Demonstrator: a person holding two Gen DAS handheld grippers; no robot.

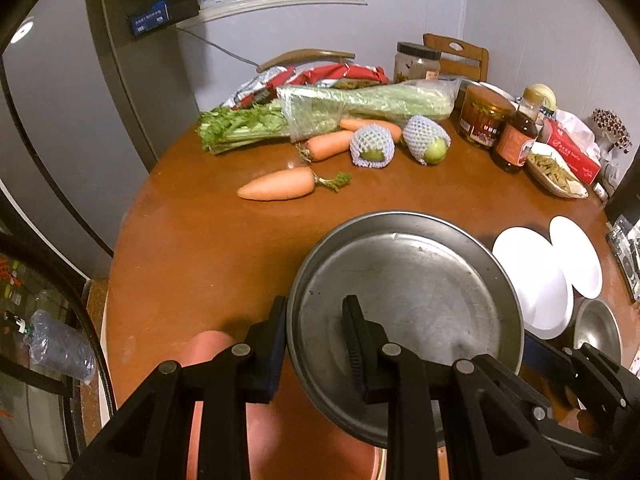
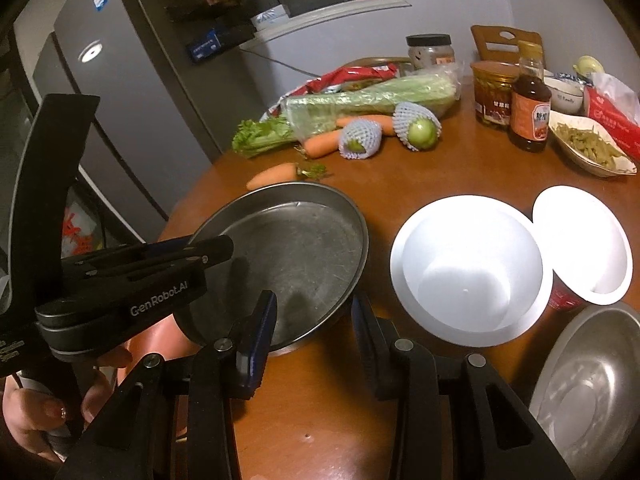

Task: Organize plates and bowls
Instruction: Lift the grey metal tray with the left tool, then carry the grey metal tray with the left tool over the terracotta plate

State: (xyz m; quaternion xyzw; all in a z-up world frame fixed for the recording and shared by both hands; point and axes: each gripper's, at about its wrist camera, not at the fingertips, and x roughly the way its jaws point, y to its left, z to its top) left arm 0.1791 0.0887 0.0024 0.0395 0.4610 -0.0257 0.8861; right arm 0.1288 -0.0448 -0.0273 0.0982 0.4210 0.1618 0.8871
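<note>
My left gripper [image 1: 318, 344] is shut on the near rim of a round metal plate [image 1: 416, 292], one finger outside the rim and one inside, and holds it tilted above the brown table [image 1: 192, 248]. The same plate [image 2: 296, 256] shows in the right wrist view, with the left gripper [image 2: 208, 254] clamped on its left edge. My right gripper [image 2: 314, 336] is open and empty over the table's near edge. A white bowl on a white plate [image 2: 468, 268], a second white plate [image 2: 584, 244] and a metal bowl [image 2: 592, 396] sit to the right.
Carrots [image 1: 276, 186], celery [image 1: 320, 116], two netted green fruits [image 1: 372, 146], jars [image 1: 484, 120], a sauce bottle [image 1: 516, 136], a dish of beans [image 1: 556, 170] and a tissue box crowd the far half of the table. A refrigerator [image 2: 120, 92] stands at the left.
</note>
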